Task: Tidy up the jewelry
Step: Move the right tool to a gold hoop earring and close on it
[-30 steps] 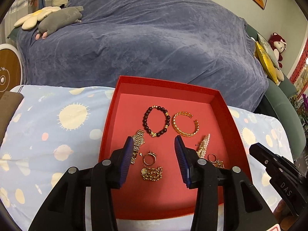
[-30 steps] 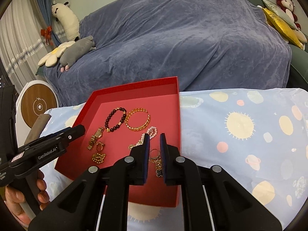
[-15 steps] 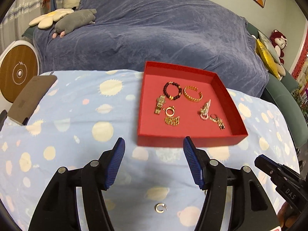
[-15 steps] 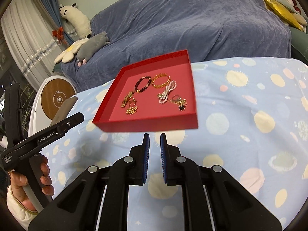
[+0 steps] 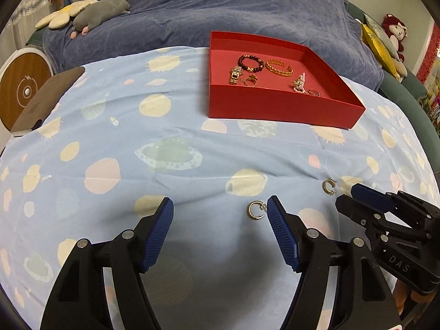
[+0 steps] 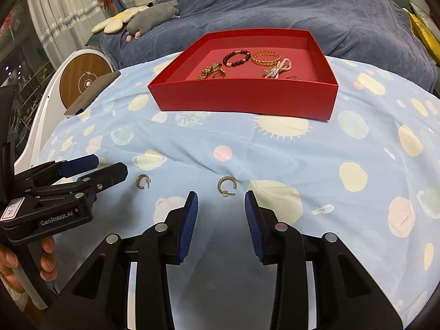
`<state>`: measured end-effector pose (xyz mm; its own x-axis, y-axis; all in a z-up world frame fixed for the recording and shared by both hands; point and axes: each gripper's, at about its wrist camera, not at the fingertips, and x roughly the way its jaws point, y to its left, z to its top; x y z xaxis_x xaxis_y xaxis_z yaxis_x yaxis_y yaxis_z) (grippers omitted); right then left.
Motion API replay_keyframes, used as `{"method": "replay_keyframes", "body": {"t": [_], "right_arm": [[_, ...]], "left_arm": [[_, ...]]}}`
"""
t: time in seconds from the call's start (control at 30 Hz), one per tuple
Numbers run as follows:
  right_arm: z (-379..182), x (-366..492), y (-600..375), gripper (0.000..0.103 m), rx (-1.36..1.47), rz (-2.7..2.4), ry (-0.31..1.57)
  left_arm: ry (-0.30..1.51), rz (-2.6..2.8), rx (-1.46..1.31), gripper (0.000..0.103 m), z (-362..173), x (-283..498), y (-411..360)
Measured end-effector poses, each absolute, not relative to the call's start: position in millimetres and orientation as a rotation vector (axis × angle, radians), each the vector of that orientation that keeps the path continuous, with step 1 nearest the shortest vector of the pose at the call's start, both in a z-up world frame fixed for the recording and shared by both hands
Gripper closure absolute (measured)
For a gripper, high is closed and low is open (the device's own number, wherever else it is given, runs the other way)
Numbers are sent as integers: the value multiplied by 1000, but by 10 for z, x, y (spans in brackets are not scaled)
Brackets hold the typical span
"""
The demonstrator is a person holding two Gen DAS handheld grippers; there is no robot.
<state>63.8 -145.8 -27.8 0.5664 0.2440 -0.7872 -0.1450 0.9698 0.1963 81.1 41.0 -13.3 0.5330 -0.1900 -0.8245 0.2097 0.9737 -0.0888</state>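
A: Two gold hoop earrings on the planet-print sheet. One [image 5: 256, 210] lies at 1 o'clock of the left hand-held gripper [image 5: 220, 233], beside its right pad.

B: Other [image 6: 226, 186] at 12 o'clock of the right hand-held gripper [image 6: 220, 217]. Both jaws just widened, empty. Red tray [image 6: 242, 101] beyond.

I see thin printed cotton-like tablecloth [image 5: 192, 137], matt and lightly creased, under a matt red cardboard tray [image 5: 275, 107]. Two hoop earrings [image 5: 255, 210] [image 5: 328, 187] gleam like polished gold metal. My gripper pads [image 6: 189, 220] look ribbed blue rubber on matt black plastic. The sofa throw [image 5: 247, 5] looks soft and velvety.
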Motion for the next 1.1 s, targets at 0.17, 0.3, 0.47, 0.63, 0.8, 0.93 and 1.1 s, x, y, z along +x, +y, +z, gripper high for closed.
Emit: {"method": "replay_keyframes", "body": {"t": [0.17, 0.3, 0.47, 0.63, 0.8, 0.93, 1.1], "right_arm": [[-345, 723, -1418, 68, 108, 225, 951], [-377, 763, -1368, 68, 87, 223, 947], [-381, 795, -1329, 71, 58, 212, 933], [-389, 798, -1312, 84, 21, 191, 925], [-391, 780, -1319, 86, 9, 193, 919], [-388, 762, -1327, 86, 11, 199, 921], [-381, 737, -1337, 86, 18, 205, 926]], "left_arm": [[990, -248, 28, 35, -187, 823, 378], [1003, -256, 50, 35, -250, 814, 326], [996, -255, 74, 35, -314, 814, 280], [981, -250, 98, 36, -340, 816, 209], [965, -255, 129, 45, -346, 790, 145], [962, -256, 122, 50, -343, 806, 161], [960, -255, 128, 60, -333, 819, 149]]}}
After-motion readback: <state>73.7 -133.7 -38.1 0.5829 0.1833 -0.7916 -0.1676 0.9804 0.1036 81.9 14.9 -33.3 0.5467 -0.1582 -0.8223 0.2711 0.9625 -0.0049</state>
